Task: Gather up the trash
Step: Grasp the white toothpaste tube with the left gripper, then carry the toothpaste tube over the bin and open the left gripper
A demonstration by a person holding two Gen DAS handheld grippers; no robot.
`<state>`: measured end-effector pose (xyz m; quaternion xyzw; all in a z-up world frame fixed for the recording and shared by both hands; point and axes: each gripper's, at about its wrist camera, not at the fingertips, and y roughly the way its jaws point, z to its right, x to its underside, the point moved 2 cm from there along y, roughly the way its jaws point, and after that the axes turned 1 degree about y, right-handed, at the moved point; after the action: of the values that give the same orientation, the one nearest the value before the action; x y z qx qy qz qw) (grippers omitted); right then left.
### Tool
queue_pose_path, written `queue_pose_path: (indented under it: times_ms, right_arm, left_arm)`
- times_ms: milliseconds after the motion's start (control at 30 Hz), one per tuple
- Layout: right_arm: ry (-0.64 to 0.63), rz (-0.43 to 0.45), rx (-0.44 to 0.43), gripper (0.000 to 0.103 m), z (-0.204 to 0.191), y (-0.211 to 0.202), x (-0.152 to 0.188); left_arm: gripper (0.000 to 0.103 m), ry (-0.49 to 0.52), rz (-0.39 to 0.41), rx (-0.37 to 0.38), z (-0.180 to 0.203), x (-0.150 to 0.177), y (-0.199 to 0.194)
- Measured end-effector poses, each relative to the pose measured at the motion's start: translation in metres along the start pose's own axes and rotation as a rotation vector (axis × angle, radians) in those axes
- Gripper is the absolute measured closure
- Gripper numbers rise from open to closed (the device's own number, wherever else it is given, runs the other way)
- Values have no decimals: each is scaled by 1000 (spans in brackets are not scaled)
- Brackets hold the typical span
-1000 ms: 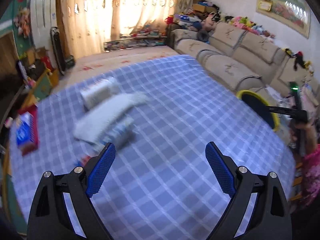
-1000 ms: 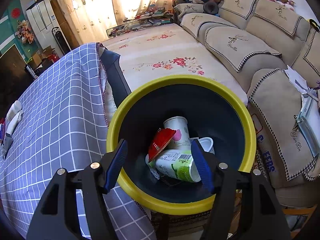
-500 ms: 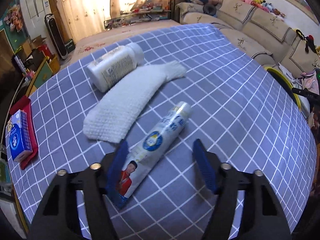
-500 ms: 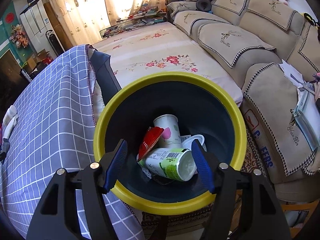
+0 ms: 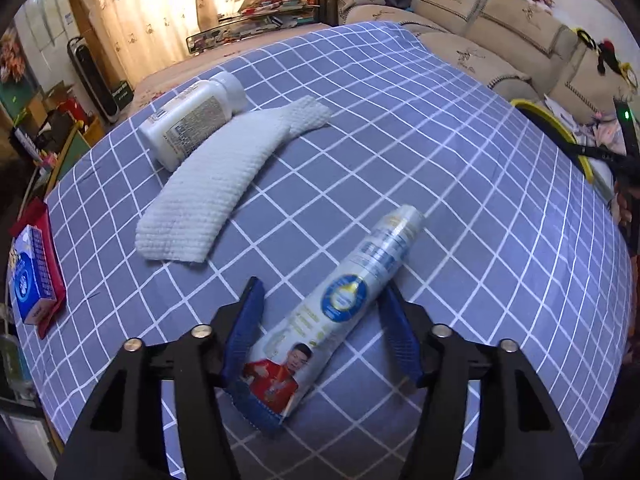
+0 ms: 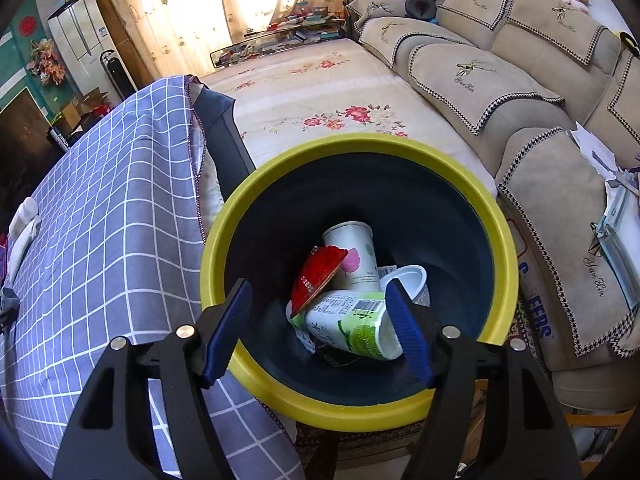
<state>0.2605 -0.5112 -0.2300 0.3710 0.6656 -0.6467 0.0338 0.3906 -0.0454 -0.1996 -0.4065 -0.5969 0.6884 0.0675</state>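
The left gripper (image 5: 322, 334) hangs low over the checked tablecloth (image 5: 420, 152) with a long printed packet (image 5: 340, 304) lying slantwise between its blue pads. Its jaws have just been closing in on the packet. The left pad touches the packet's near end, while the right pad stands just beside its middle, and whether it presses there cannot be told. The packet lies flat on the cloth, its far end pointing up and to the right.

The right gripper (image 6: 316, 330) is released, its jaws apart with nothing between them, over the mouth of a yellow-rimmed bin (image 6: 502, 240) just beside the table's right edge. Only this view looks into the bin: two paper cups (image 6: 356, 254) on their sides, a red foil lid (image 6: 316, 276) and a white tub (image 6: 408, 278) lie at the bottom. The left view shows just an arc of the bin's rim, far right, and a dark piece of the other tool.

Only the left view shows the tabletop fully. Beyond the packet lie a folded white cloth (image 5: 218, 184) and, touching its far edge, a white bottle (image 5: 192, 120) on its side. A blue tissue box (image 5: 30, 276) sits on something red at the left edge.

Around the table are a beige sofa (image 6: 500, 76) on the right, a flowered floor mat (image 6: 320, 92), and sunlit curtains (image 5: 160, 8) at the far wall.
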Motion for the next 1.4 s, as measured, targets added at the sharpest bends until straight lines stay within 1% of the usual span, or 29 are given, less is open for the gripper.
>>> queue_pose_path:
  times_ms: [33, 100, 133, 200, 267, 467, 633, 767, 833, 967, 1133, 1267, 1333, 1400]
  right_arm:
    - [5, 1, 0, 37, 2, 0, 0]
    - [15, 4, -4, 37, 6, -2, 1]
    - [19, 4, -8, 37, 7, -2, 1]
    - [22, 6, -17, 37, 9, -4, 2]
    - [25, 9, -23, 37, 10, -5, 2]
    - [45, 33, -38, 37, 19, -16, 2]
    - [69, 64, -43, 37, 33, -30, 3]
    - [84, 88, -32, 37, 49, -43, 6]
    - [96, 101, -22, 37, 61, -50, 9]
    - [121, 130, 20, 37, 89, -67, 13]
    - [158, 158, 58, 36, 123, -84, 19]
    - [180, 167, 73, 36, 142, -91, 23]
    - [192, 170, 77, 36, 150, -94, 24]
    - [198, 169, 80, 35, 154, -94, 25]
  left_arm:
    - [55, 4, -2, 4, 2, 0, -1]
    - [68, 10, -8, 1, 8, 1, -3]
    - [70, 14, -9, -12, 11, 1, -4]
    - [82, 1, -15, -29, 17, 1, -5]
    - [84, -18, -17, -27, 26, 1, -9]
    - [84, -62, 23, 7, 60, -11, -25]
    - [84, -41, 58, 58, 104, -35, -40]
    - [84, 3, 79, 157, 151, -65, -43]
    - [84, 45, 86, 198, 179, -83, -40]
    - [84, 119, 97, 265, 235, -121, -30]
    - [84, 194, 105, 317, 303, -168, -9]
    - [84, 227, 106, 322, 342, -202, 16]
    - [84, 233, 93, 314, 356, -215, 33]
    - [82, 233, 68, 325, 369, -225, 52]
